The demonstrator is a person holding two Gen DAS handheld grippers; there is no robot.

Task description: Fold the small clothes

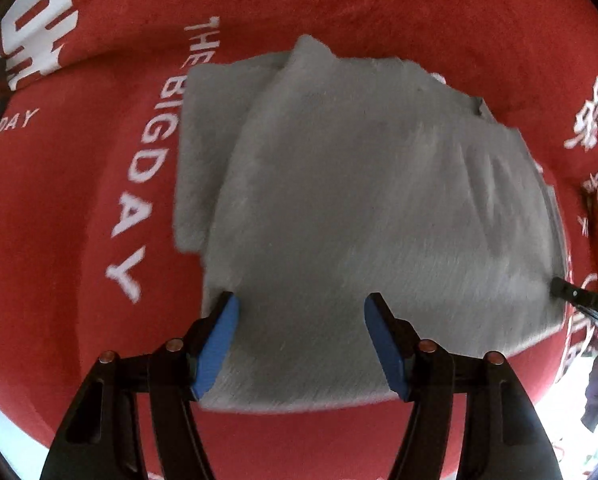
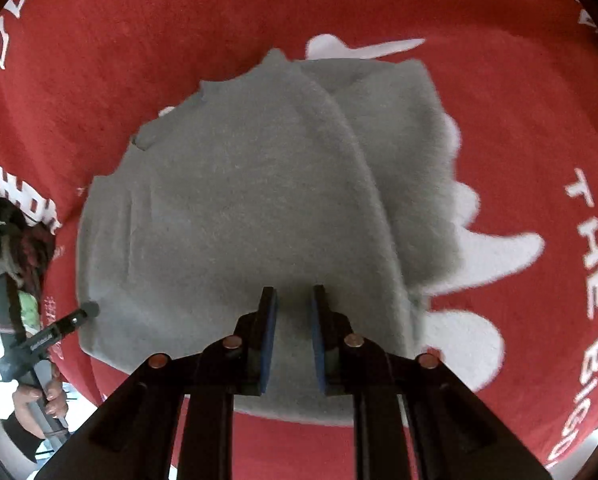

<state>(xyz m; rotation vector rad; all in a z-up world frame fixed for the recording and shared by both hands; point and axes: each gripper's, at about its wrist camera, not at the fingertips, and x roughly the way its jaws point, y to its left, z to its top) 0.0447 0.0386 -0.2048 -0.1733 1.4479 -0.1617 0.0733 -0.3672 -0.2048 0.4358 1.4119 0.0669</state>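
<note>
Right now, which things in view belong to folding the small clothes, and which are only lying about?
For the job:
- grey garment, folded
- left hand-held gripper, jaws open
- right hand-held gripper, jaws narrowly apart, nothing held

Only lying about:
- red cloth with white lettering, beneath the garment

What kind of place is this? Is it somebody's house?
Probably a room in a home, though I can't be sure. A grey folded garment lies on a red cloth printed with white words, spread like a table cover or blanket. Little else of the room shows.
</note>
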